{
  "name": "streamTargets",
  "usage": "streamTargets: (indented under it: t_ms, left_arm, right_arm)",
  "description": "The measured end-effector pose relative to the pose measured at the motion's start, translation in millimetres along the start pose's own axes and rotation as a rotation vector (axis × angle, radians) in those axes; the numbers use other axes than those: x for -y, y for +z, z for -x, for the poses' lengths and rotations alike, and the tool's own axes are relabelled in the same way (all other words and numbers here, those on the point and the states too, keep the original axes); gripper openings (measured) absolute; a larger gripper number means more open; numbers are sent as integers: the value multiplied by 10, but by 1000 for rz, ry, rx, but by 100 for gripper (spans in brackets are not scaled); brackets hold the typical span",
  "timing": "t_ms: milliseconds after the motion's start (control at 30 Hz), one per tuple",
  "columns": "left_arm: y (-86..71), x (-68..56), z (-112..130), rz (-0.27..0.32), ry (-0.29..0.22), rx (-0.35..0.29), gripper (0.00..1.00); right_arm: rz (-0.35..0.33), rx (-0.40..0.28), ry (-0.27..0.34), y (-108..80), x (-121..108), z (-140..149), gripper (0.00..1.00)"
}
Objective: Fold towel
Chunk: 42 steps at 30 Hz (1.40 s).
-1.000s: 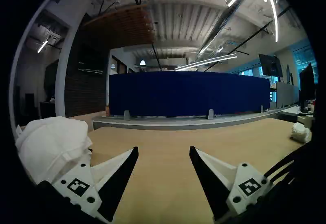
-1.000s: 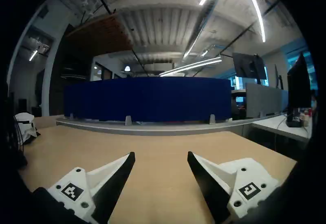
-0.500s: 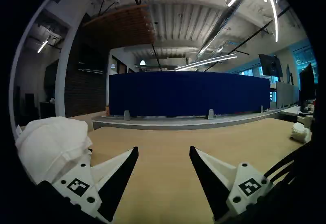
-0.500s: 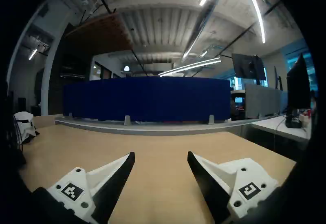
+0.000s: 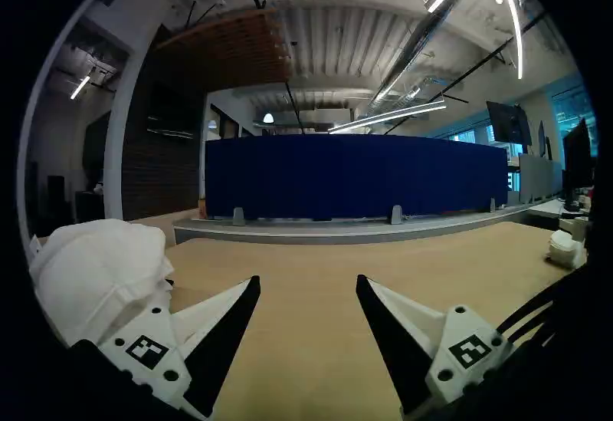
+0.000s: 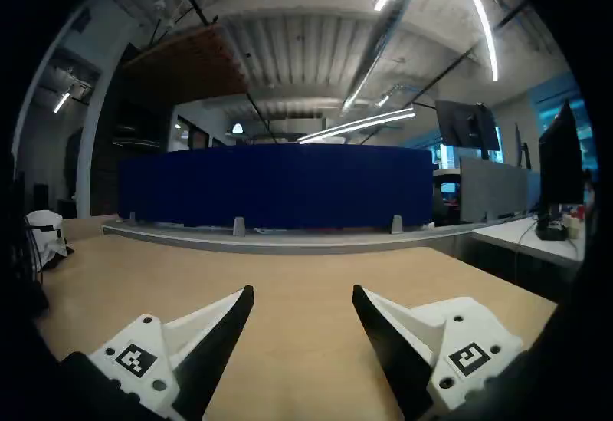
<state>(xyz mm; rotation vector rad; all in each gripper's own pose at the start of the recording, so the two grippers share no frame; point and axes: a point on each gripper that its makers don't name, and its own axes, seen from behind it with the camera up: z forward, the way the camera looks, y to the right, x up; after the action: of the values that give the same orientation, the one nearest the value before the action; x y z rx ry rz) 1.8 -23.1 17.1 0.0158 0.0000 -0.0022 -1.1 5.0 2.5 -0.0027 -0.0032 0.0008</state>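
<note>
A crumpled white towel [image 5: 96,275] lies on the wooden table [image 5: 322,268] at the left, right beside my left gripper's left finger. My left gripper [image 5: 308,287] is open with bare table between its black fingertips. In the right gripper view the white towel [image 6: 46,237] shows small at the far left edge of the table [image 6: 306,275]. My right gripper [image 6: 303,294] is open too, holding nothing, low over the table.
A long blue partition [image 5: 352,175] on a grey ledge runs along the table's far edge. A small white bundle [image 5: 565,249] sits at the table's right end. Black cables [image 5: 544,306] hang at the lower right. Desks with monitors [image 6: 559,168] stand beyond the right side.
</note>
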Motion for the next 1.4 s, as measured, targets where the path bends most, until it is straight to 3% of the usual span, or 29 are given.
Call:
streamTargets:
  t_ms: [1400]
  left_arm:
    - [18, 12, 7, 0, -2, 0, 93]
  right_arm:
    - [0, 0, 0, -18, -1, 7, 100]
